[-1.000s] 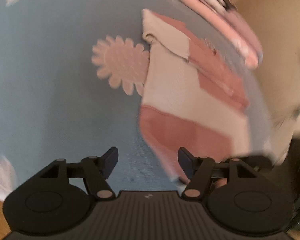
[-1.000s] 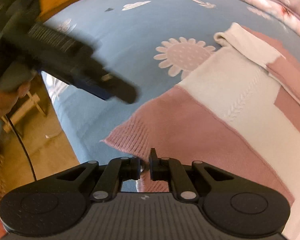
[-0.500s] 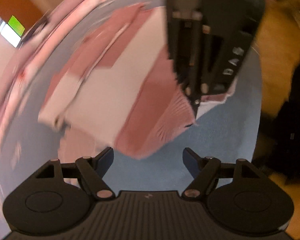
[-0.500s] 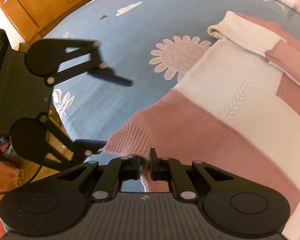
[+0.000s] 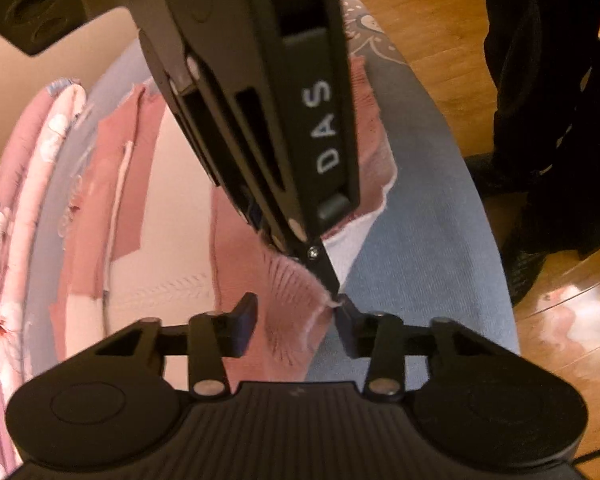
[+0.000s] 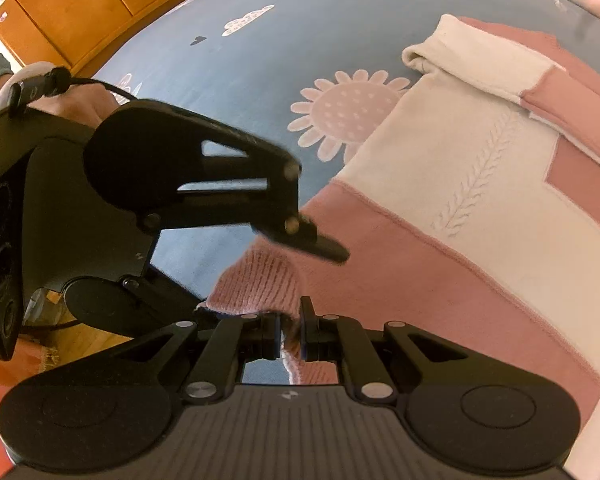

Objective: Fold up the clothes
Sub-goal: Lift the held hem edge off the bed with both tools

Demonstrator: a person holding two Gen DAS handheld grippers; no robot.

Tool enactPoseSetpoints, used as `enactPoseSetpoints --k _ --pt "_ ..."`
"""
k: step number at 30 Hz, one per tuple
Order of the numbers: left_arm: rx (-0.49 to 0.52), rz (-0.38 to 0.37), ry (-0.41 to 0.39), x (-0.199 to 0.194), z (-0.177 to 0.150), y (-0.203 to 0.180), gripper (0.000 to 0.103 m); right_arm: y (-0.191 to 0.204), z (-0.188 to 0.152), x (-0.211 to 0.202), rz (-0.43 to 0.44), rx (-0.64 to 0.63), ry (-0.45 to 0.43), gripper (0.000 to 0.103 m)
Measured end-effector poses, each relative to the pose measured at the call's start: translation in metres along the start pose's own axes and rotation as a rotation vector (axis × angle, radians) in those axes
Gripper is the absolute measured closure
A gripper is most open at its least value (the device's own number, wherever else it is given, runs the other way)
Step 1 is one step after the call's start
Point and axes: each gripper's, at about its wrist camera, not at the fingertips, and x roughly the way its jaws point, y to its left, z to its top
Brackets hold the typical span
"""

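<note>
We have the pink-and-cream sweater (image 6: 472, 208) spread on the blue bedsheet (image 6: 260, 32), filling the right wrist view from 1 to 5 o'clock. Our right gripper (image 6: 290, 330) is clamped on its ribbed hem. Our left gripper (image 5: 296, 316) has just been closing, hem corner between its jaws, not yet pinched. Crowded at 1 corner, our 2 grippers could collide, or the left could catch only fringe and slip.
</note>
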Motion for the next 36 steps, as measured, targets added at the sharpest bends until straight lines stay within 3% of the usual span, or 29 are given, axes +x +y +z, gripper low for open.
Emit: enactPoseSetpoints --k 3,6,9,11,14,18,23,27,28,30,31,32,36 --pt "-0.058 -0.069 0.023 0.004 0.001 0.011 0.080 -0.001 0.000 0.001 0.006 0.012 0.001 0.092" --pt "-0.137 -0.118 0.030 0.005 0.002 0.019 0.090 -0.001 -0.001 0.000 0.007 0.007 -0.002 0.089" --pt "-0.191 -0.143 0.036 0.005 0.004 0.026 0.091 -0.002 -0.003 -0.006 0.005 0.012 -0.014 0.083" --pt "-0.211 -0.146 0.036 0.005 0.005 0.028 0.091 -0.003 -0.006 -0.013 -0.004 0.019 -0.029 0.059" --pt "-0.238 -0.149 0.039 0.006 0.005 0.030 0.091 -0.002 -0.016 -0.024 -0.020 -0.014 -0.055 0.046" --pt "-0.258 -0.159 0.042 0.008 0.006 0.033 0.091 0.007 -0.032 -0.021 -0.056 -0.105 -0.041 0.040" --pt "-0.269 -0.158 0.045 0.006 0.010 0.035 0.091 0.036 -0.048 0.001 -0.189 -0.318 -0.034 0.040" --pt "-0.281 -0.165 0.048 0.005 0.008 0.035 0.091 0.052 -0.052 0.014 -0.274 -0.412 -0.034 0.040" --pt "-0.292 -0.163 0.045 0.005 0.008 0.036 0.091 0.053 -0.052 0.016 -0.292 -0.424 -0.032 0.041" --pt "-0.312 -0.162 0.043 0.004 0.007 0.038 0.091 0.056 -0.052 0.021 -0.323 -0.450 -0.020 0.052" --pt "-0.320 -0.161 0.043 0.003 0.007 0.038 0.091 0.056 -0.052 0.024 -0.336 -0.463 -0.011 0.077" --pt "-0.327 -0.159 0.043 0.002 0.006 0.038 0.091 0.055 -0.051 0.026 -0.336 -0.463 -0.001 0.096" --pt "-0.324 -0.144 0.052 -0.002 0.007 0.035 0.085 0.049 -0.041 0.027 -0.320 -0.414 0.015 0.097"
